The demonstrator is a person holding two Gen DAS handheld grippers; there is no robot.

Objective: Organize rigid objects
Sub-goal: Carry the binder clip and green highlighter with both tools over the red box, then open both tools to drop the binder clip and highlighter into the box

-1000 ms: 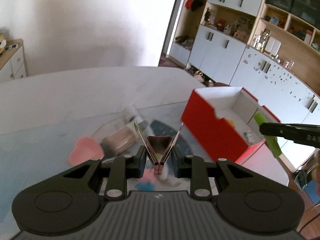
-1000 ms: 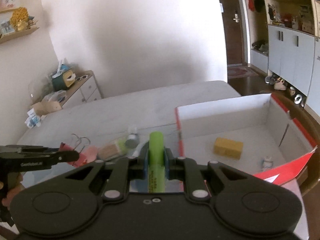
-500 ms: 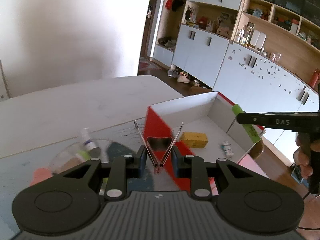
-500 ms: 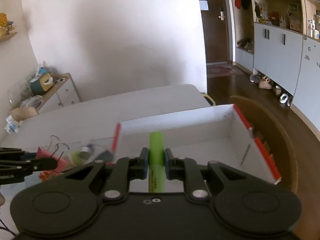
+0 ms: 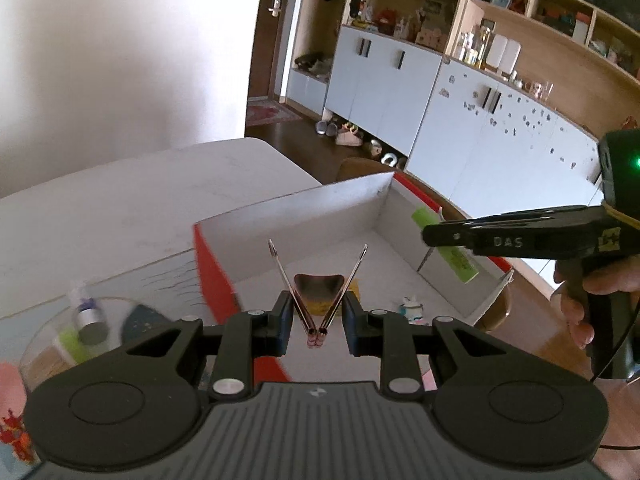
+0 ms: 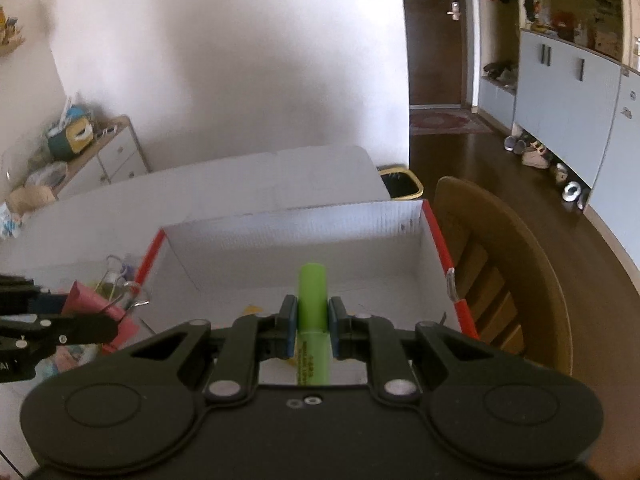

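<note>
- left gripper (image 5: 316, 314) clamped on pink metal binder clip (image 5: 318, 300), above red-and-white cardboard box (image 5: 304, 216)
- right gripper (image 6: 313, 326) closed tight on lime-green cylindrical tube (image 6: 313, 308), over same box

Red-and-white box (image 6: 434, 224), green marker (image 6: 313, 296), pink binder clip (image 6: 100, 312), yellow block (image 5: 352, 294)

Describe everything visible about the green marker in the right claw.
The green marker is a bright lime, smooth plastic-looking cylinder with a blunt capped end and small dark print along its barrel. The right claw is shut on its middle, capped end pointing forward above the open red-and-white box. Only the pads touch it; it appears intact.
</note>
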